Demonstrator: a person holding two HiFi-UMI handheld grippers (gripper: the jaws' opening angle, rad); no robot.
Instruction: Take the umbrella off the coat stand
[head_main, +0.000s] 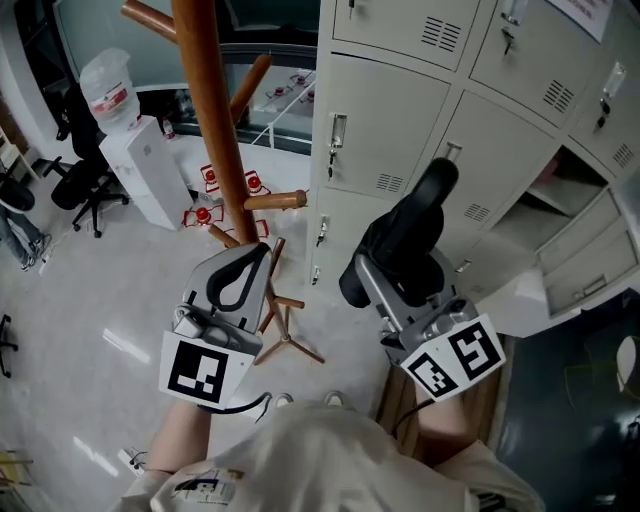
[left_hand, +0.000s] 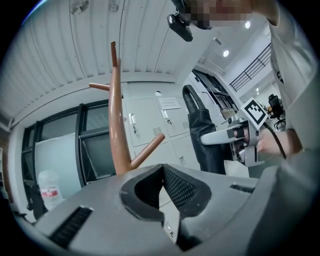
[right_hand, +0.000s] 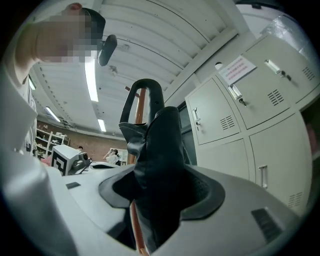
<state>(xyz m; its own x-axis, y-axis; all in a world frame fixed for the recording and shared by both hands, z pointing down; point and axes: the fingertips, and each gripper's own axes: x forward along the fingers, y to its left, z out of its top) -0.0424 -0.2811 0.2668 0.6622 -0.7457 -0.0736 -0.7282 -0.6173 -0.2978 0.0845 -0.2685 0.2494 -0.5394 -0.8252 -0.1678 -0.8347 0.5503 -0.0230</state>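
The wooden coat stand (head_main: 212, 110) rises at the left, its pegs bare; it also shows in the left gripper view (left_hand: 118, 130). A black folded umbrella (head_main: 405, 240) with a curved black handle (head_main: 437, 182) is clear of the stand, to its right, in front of the lockers. My right gripper (head_main: 395, 275) is shut on the umbrella's folded cloth (right_hand: 157, 165), which fills its jaws (right_hand: 160, 200). My left gripper (head_main: 250, 265) hangs beside the stand's lower pegs, shut, with nothing between its pads (left_hand: 162, 172). From the left gripper view the umbrella (left_hand: 202, 135) stands upright in the right gripper (left_hand: 225, 136).
Grey metal lockers (head_main: 400, 100) stand at the right, one with its door open (head_main: 570, 260). A water dispenser (head_main: 150, 170) with a bottle (head_main: 108, 90) and an office chair (head_main: 85, 190) are at the left. Red-and-white things (head_main: 210, 180) lie on the floor behind the stand.
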